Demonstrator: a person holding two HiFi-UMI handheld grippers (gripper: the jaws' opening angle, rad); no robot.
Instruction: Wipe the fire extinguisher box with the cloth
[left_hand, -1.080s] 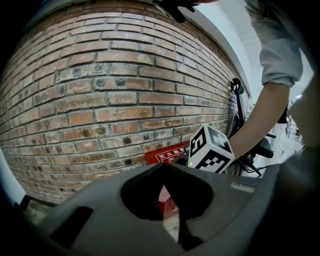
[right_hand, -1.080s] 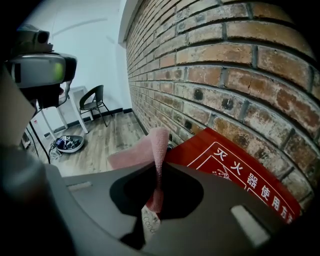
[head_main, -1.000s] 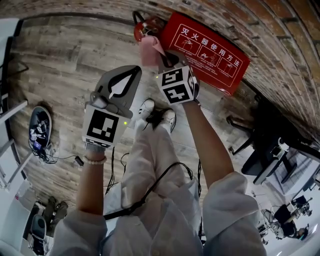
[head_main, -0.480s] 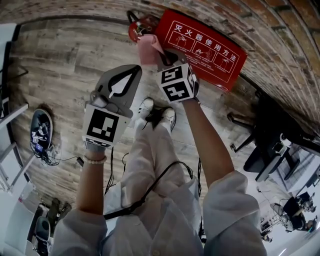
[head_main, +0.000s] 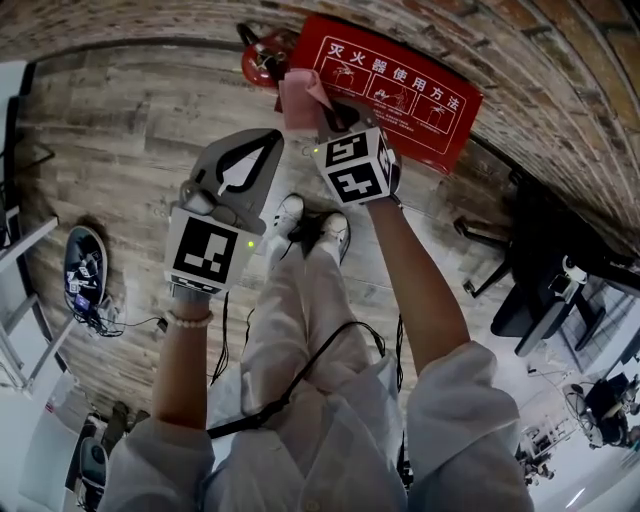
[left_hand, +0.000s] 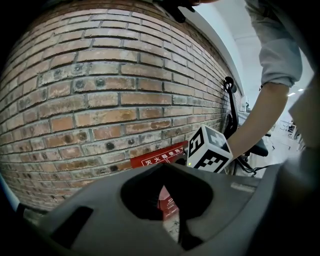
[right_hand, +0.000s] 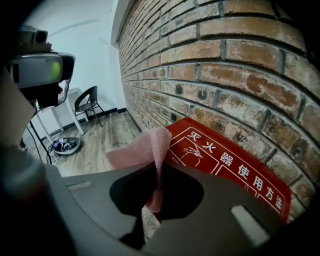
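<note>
Wooden floorboards (head_main: 130, 130) fill the left of the head view. At the far left edge a round dark tray (head_main: 82, 272) of small odds and ends lies on them, with a thin cable trailing from it. Right of that, left of centre, the left gripper (head_main: 266, 146) is held above the floor. Its jaws are drawn together to a point with nothing between them, and they aim at the brick wall (left_hand: 100, 90). In the left gripper view only a sliver of red shows through the slit between the jaws.

At upper centre a red fire extinguisher (head_main: 258, 62) with a black handle stands just beside the left end of the fire extinguisher box (head_main: 400, 85). Below it, in mid-frame, the person's shoes (head_main: 310, 225) stand on the boards, and a black cable (head_main: 300, 385) runs down across the lap.

Just right of centre the right gripper (head_main: 322, 118) pinches the pink cloth (head_main: 300, 95). In the right gripper view the cloth (right_hand: 142, 150) is clamped in the closed jaws and folds over their tips, covering the near left corner of the box (right_hand: 225, 160). Whether the cloth touches the lid cannot be told.

The red box, printed with white characters and diagrams, lies along the foot of the wall from upper centre toward the upper right. At the right edge stands a black chair (head_main: 540, 290).
</note>
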